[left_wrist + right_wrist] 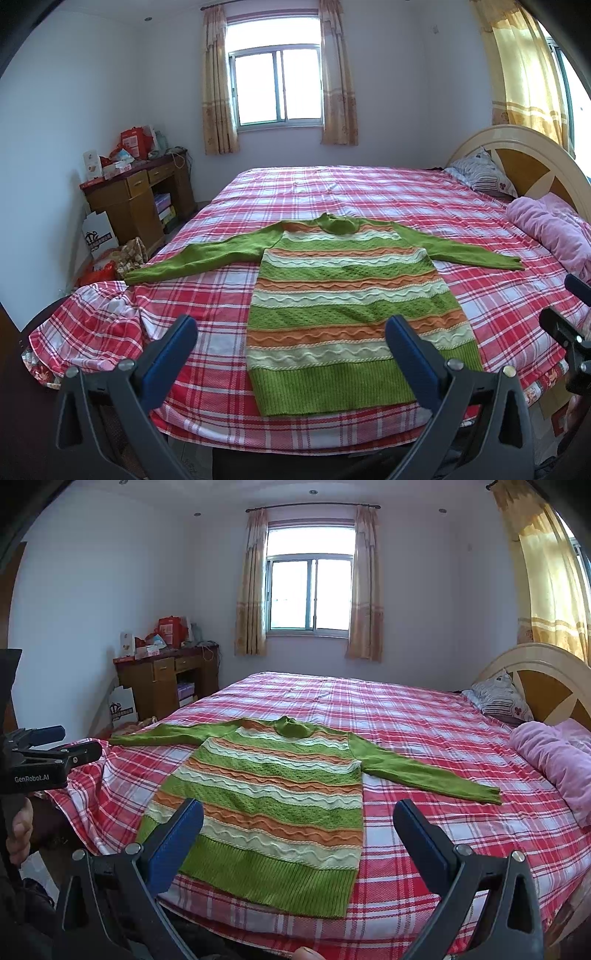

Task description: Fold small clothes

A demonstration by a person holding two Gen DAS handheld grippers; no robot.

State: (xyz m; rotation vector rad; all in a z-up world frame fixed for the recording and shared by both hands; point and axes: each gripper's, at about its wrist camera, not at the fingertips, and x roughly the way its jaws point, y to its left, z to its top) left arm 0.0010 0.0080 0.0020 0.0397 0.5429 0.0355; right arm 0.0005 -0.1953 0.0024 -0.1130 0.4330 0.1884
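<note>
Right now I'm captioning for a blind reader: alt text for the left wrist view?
A green, orange and cream striped sweater lies flat, sleeves spread, on a red plaid bed. The open left gripper hangs over the bed's near edge, holding nothing.

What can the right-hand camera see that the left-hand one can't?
Only the right wrist view shows the person's hand and a "GenRobot.AI" label on the left gripper's body. Only the left wrist view shows the red bags on the floor by the bed. Both share the striped sweater spread flat on the plaid bed, the window, and open jaws.
</note>
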